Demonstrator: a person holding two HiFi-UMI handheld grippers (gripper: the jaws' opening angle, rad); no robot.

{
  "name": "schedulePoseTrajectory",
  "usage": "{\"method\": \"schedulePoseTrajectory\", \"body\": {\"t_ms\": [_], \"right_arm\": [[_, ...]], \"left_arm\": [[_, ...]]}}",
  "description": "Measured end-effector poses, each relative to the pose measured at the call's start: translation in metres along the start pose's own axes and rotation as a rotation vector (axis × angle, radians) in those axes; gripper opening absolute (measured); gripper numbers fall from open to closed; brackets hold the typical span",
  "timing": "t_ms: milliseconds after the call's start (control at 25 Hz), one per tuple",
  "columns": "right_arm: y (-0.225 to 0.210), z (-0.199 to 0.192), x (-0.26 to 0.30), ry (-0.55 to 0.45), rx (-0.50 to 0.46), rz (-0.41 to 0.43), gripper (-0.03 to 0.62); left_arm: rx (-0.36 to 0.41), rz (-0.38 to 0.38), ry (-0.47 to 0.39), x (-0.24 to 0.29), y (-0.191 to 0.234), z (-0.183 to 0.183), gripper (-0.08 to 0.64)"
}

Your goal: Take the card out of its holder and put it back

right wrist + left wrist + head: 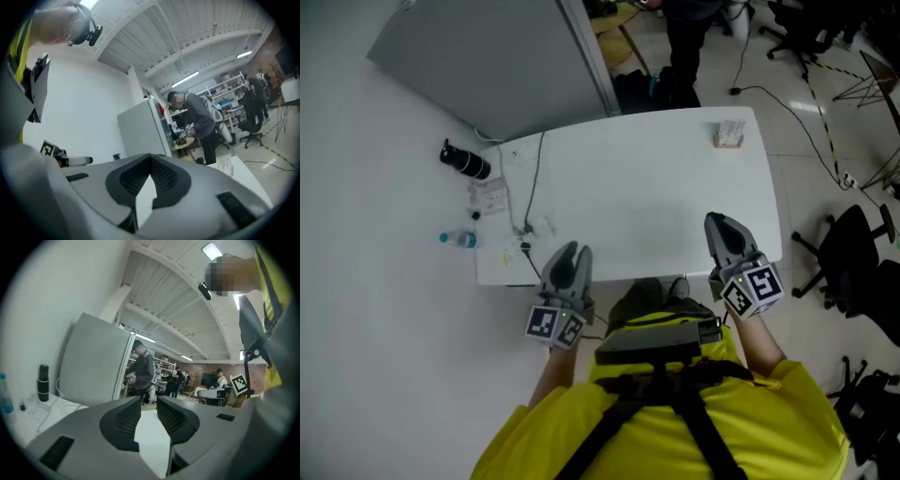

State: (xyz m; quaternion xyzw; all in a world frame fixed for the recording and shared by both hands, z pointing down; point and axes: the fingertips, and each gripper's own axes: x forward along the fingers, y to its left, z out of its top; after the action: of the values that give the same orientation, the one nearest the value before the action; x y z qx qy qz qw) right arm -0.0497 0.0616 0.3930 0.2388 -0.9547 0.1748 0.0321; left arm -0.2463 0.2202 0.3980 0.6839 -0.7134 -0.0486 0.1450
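The left hand-held gripper (578, 249) hovers over the near edge of the counter (656, 187) at 7 o'clock; its jaws stand a little apart, released, with only bare white counter in the gap; the right hand-held gripper (713, 221) sits at 5 o'clock by the near right edge, clenched tip to tip on nothing. Both are well apart from each other.

At 9 o'clock a water bottle (459, 240) lies on its side beside the counter's left edge; a cable (532, 183) runs up the left part of the counter; papers (487, 199) lie at 10 o'clock, with a black flask (466, 161) just beyond them.

The holder (728, 142) stands alone at 1 o'clock, near the far right corner, well apart from both grippers; the card (730, 131) seems to sit in it, though it is too small to tell them apart.

A grey partition (497, 61) stands beyond the far left edge at 11 o'clock; a black chair (853, 253) stands on the floor at 3 o'clock.
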Motion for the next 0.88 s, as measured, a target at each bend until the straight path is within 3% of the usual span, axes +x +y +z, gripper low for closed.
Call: {"method": "schedulePoseTrajectory", "body": {"t_ms": [240, 440, 560, 640, 760, 880], "right_arm": [[-0.042, 0.033, -0.022, -0.084, -0.009, -0.221, 0.005], [-0.081, 0.035, -0.079, -0.135, 0.024, -0.454, 0.005], [-0.102, 0.023, -0.104, -0.145, 0.079, -0.55, 0.005], [-0.112, 0.017, -0.114, -0.149, 0.103, -0.582, 0.005], [-0.127, 0.007, -0.123, -0.125, 0.118, -0.598, 0.005], [-0.153, -0.004, -0.124, -0.099, 0.14, -0.59, 0.005]], "left_arm": [[0.062, -0.373, -0.001, 0.101, -0.036, 0.025, 0.105], [0.09, -0.63, 0.077, 0.168, -0.092, 0.023, 0.104], [0.118, -0.695, 0.114, 0.196, -0.115, 0.013, 0.1], [0.162, -0.726, 0.158, 0.221, -0.123, -0.003, 0.041], [0.232, -0.822, 0.252, 0.259, -0.138, -0.039, 0.035], [0.302, -0.844, 0.305, 0.312, -0.144, -0.073, 0.035]]}}
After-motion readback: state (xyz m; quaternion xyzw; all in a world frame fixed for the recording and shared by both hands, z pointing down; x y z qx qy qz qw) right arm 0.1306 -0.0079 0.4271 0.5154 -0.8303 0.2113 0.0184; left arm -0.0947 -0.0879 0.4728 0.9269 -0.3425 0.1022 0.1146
